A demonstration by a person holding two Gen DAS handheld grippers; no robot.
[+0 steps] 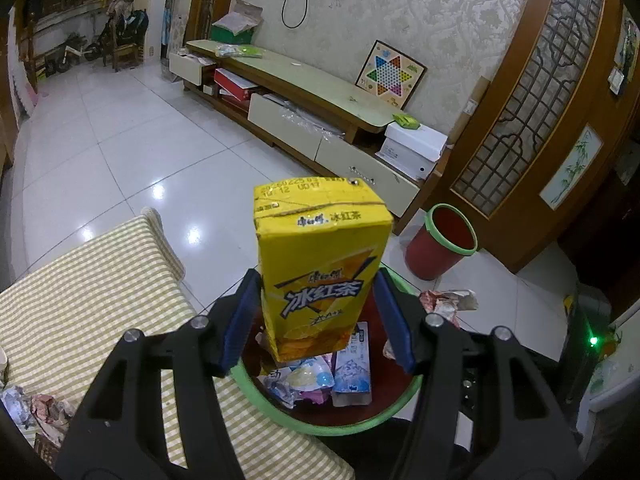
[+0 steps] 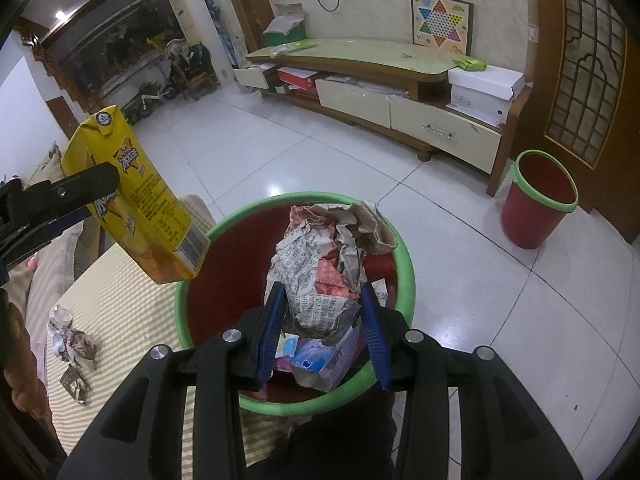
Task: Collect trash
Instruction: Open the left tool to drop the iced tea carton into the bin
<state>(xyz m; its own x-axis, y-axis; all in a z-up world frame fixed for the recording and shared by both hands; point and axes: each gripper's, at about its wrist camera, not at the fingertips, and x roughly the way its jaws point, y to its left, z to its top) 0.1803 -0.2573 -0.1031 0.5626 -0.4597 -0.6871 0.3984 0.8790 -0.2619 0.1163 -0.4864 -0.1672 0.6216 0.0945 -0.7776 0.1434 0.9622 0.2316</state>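
Note:
My left gripper [image 1: 316, 280] is shut on a yellow iced-tea carton [image 1: 320, 264], which stands upright between the blue pads. Under it is a red bin with a green rim [image 1: 352, 426], with several wrappers [image 1: 316, 380] inside. In the right wrist view my right gripper [image 2: 322, 290] is shut on a wad of crumpled newspaper [image 2: 324, 256] over the same bin [image 2: 404, 264]. The carton [image 2: 136, 200] hangs tilted at the bin's left rim, with a left finger [image 2: 80, 188] across it. More packets [image 2: 320, 360] lie in the bin.
A table with a yellow-checked cloth [image 1: 80, 312] touches the bin's left side and holds crumpled paper scraps [image 2: 72, 340]. A second red bin [image 2: 536, 200] stands on the white tiled floor by the wooden door. A low TV cabinet [image 2: 360, 64] lines the far wall.

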